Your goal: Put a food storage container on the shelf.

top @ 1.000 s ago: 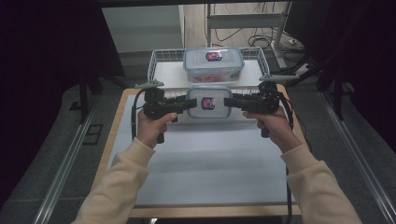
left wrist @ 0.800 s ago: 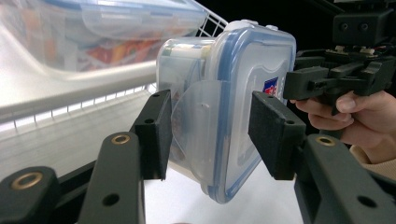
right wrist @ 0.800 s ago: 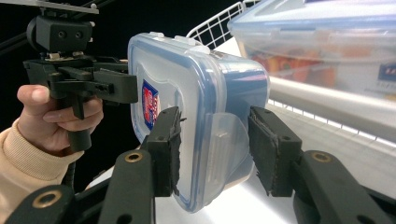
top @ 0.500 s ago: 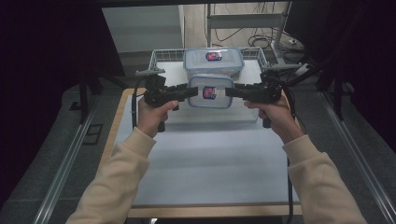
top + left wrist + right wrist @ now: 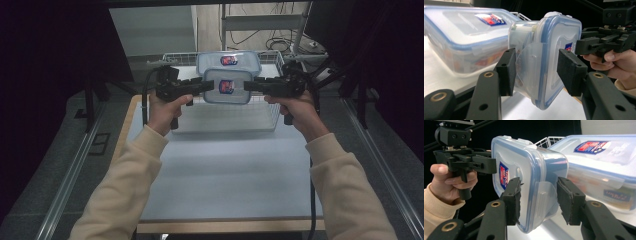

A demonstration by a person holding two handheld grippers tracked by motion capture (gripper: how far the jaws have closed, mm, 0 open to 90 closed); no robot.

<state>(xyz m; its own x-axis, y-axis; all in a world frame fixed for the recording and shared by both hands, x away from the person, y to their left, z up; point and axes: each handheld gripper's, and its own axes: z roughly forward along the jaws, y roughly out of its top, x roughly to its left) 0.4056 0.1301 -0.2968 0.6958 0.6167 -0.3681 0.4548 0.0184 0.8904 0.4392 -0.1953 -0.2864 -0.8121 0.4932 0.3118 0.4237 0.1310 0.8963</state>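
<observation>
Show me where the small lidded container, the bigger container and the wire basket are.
small lidded container point(image 5: 227, 86), high view, on its lid label.
bigger container point(image 5: 461, 27), left gripper view, on its lid.
wire basket point(image 5: 225, 117), high view, on its front wall.

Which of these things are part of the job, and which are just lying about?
Part of the job:
- small lidded box, gripped at both ends
- left claw
- right claw
- wire basket just beyond it, likely

Lying about:
- larger lidded box in the basket
- table
- cables on the floor behind
</observation>
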